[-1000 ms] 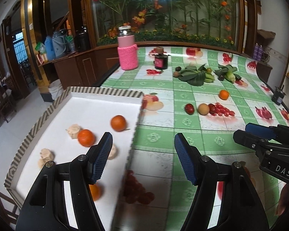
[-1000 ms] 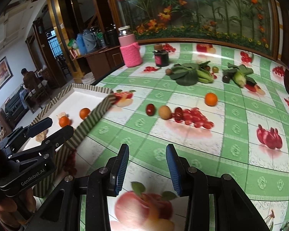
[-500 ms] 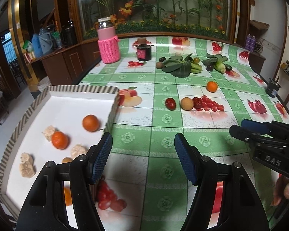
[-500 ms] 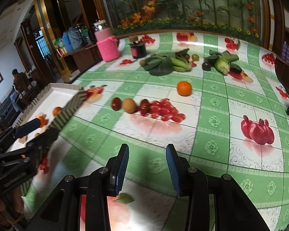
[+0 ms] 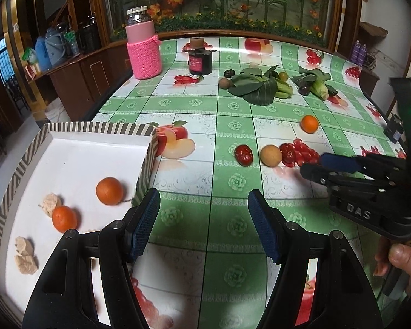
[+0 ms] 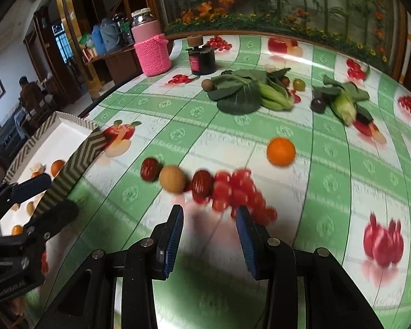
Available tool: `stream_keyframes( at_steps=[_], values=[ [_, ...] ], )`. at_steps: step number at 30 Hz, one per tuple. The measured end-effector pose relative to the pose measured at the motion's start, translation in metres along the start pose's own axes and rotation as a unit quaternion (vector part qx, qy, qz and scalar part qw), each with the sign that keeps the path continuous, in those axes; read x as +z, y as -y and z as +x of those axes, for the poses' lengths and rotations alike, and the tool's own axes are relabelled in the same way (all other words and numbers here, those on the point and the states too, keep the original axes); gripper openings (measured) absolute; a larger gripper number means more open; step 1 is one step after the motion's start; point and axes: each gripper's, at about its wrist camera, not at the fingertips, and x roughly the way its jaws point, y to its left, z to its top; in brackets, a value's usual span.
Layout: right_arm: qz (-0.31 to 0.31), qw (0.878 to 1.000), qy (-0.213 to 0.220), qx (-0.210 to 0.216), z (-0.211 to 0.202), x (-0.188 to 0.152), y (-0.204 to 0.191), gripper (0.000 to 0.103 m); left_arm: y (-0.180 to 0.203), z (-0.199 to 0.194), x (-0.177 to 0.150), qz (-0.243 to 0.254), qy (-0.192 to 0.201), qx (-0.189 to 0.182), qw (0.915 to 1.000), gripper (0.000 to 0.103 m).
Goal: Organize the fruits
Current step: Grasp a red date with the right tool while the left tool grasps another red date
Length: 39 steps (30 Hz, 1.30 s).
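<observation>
An orange point(image 6: 280, 150) was seen lying alone on the green checked tablecloth point(image 5: 233, 205), well apart from the striped tray point(image 5: 101, 128). Nearer the tray, two red dates point(image 6: 150, 169) and a tan round fruit point(image 6: 172, 178) were set in a row, the farther date touching printed cherries. Two oranges point(image 5: 109, 191) and some pale lumps point(image 5: 50, 201) were found inside the tray. The right gripper point(image 6: 208, 231) was held just short of the row with its jaws spread and nothing between them. The left gripper point(image 5: 204, 220) was held beside the tray's near corner, likewise spread and empty. Farther back, leafy greens point(image 5: 256, 87), a dark jar point(image 5: 200, 60) and a bottle in a pink knitted sleeve point(image 5: 143, 52) were placed along the table's far side.
</observation>
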Motion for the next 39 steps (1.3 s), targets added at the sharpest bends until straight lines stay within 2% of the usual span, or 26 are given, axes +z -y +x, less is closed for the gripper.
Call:
stream_keyframes(
  at_steps=[11,14,16,18,23,28,30,33,35,39],
  values=[
    [-0.018,1.0,-0.017,0.01,0.03,0.018,-0.002,0.038,-0.005,0.01,0.014,-0.001,-0.009,0.0,1.0,0.067],
    [-0.022,1.0,-0.01,0.012,0.031,0.018,-0.002,0.031,-0.004,0.016,0.016,-0.004,-0.02,-0.009,0.9997,0.067],
    [-0.03,0.999,-0.01,0.001,0.029,0.015,-0.002,0.022,-0.003,0.02,0.017,-0.003,-0.028,-0.011,0.9995,0.067],
    [-0.028,1.0,-0.007,0.0,0.024,0.012,0.002,0.02,0.0,0.026,0.018,0.001,-0.034,-0.009,0.9994,0.067],
    [0.003,0.999,0.025,0.021,-0.002,0.003,0.019,0.02,0.01,0.043,0.023,0.008,-0.051,-0.018,0.9985,0.067],
    [0.011,0.999,0.024,0.036,0.001,-0.001,0.026,0.02,0.019,0.055,0.029,0.019,-0.064,-0.024,0.9975,0.067],
    [0.009,0.998,0.039,0.05,-0.001,-0.001,0.028,0.02,0.02,0.056,0.03,0.022,-0.064,-0.025,0.9974,0.067],
    [-0.018,0.999,0.028,0.03,0.002,0.003,0.021,0.026,0.023,0.058,0.032,0.03,-0.065,-0.027,0.9971,0.067],
    [-0.043,0.999,0.017,0.009,0.009,0.005,0.014,0.027,0.025,0.063,0.033,0.036,-0.07,-0.029,0.9965,0.067],
    [-0.054,0.998,0.007,0.016,0.017,0.007,0.011,0.028,0.028,0.067,0.035,0.051,-0.071,-0.029,0.9958,0.067]
  ],
)
